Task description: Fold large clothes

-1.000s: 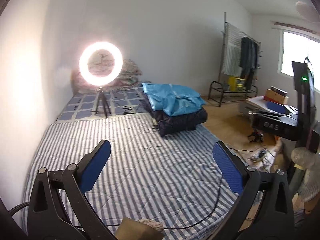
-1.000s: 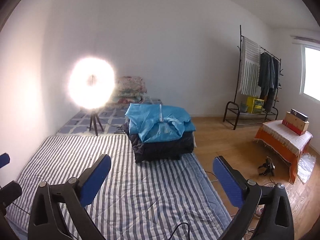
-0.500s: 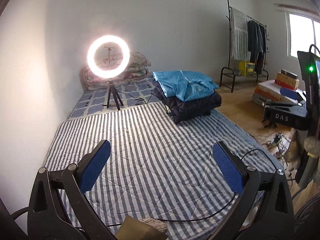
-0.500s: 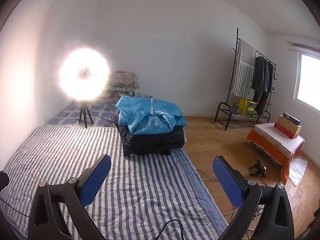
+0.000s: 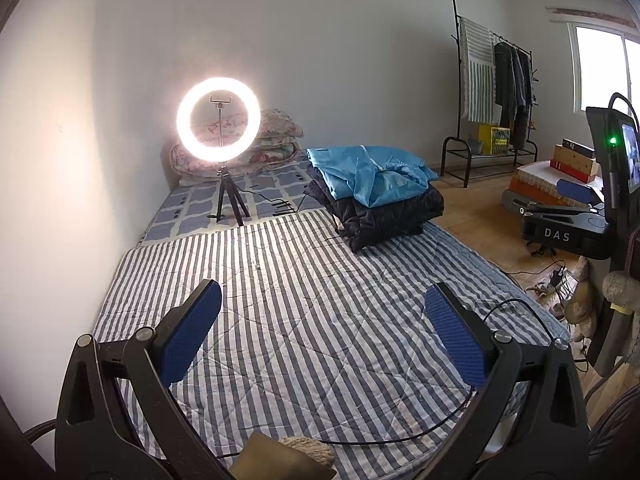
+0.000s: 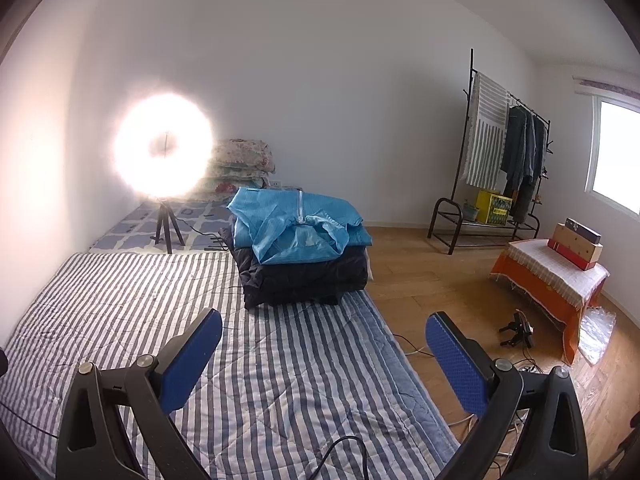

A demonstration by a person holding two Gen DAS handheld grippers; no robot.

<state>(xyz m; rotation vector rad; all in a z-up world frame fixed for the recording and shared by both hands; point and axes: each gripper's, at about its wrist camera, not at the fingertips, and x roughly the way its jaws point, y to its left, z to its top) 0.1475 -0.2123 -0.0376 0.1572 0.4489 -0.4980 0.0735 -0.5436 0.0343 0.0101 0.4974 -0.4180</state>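
- Blue garment (image 6: 298, 226) on top of dark padded jacket (image 6: 304, 280), stacked at far right edge of striped mattress (image 6: 120, 304), near its far right corner.
- Both look bundled into a compact pile; blue one roughly folded, zip visible, edges loose and rumpled. Dark one thick, layered, squarer.
- Left gripper (image 5: 322, 334): jaws wide apart, holding nothing, above near part of striped mattress.
- Right gripper (image 6: 324, 354): jaws wide apart, holding nothing, over near right edge.
- Nothing spread flat on mattress; middle bare except a thin cable (image 5: 400, 436) near front edge.
- Fits two stages: pile waiting to be laid out and folded, or pile of already folded items set aside. Cannot settle which from this.
- More clothes on rack (image 6: 516, 160) across the floor; cannot tell whether part of the job.
- Ring light (image 5: 219, 120) on tripod at far edge, clear of the pile.
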